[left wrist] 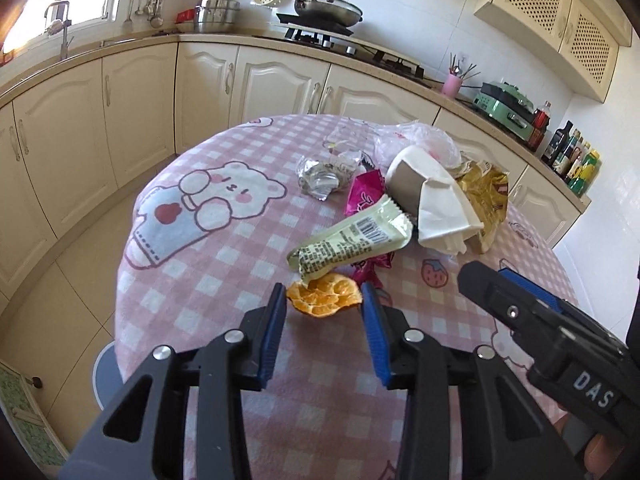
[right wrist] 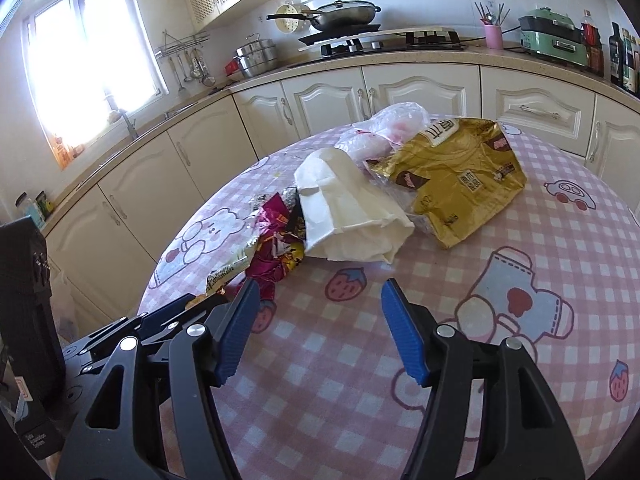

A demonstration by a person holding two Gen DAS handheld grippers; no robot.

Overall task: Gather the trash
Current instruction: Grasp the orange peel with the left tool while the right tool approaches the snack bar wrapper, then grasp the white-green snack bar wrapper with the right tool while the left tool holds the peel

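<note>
Trash lies on a round table with a pink checked cloth [left wrist: 208, 280]. An orange peel [left wrist: 324, 299] lies nearest; my left gripper [left wrist: 325, 302] is open with its blue fingertips either side of it. Behind are a pale green wrapper [left wrist: 352, 240], a magenta wrapper [left wrist: 364, 196], crumpled foil [left wrist: 320, 174], white paper [left wrist: 436, 196], a gold bag [left wrist: 486, 196] and a clear plastic bag [left wrist: 416, 142]. My right gripper [right wrist: 316, 296] is open and empty above the cloth, in front of the white paper [right wrist: 348, 208] and gold bag [right wrist: 460, 176]; it shows at the right of the left wrist view [left wrist: 520, 304].
Cream kitchen cabinets [left wrist: 132, 104] curve behind the table, with a hob and pan [left wrist: 328, 10], a steel pot [left wrist: 216, 14], a pink utensil cup [left wrist: 452, 84], a green appliance [left wrist: 508, 106] and bottles [left wrist: 572, 156]. The table edge drops to a tiled floor [left wrist: 80, 272] on the left.
</note>
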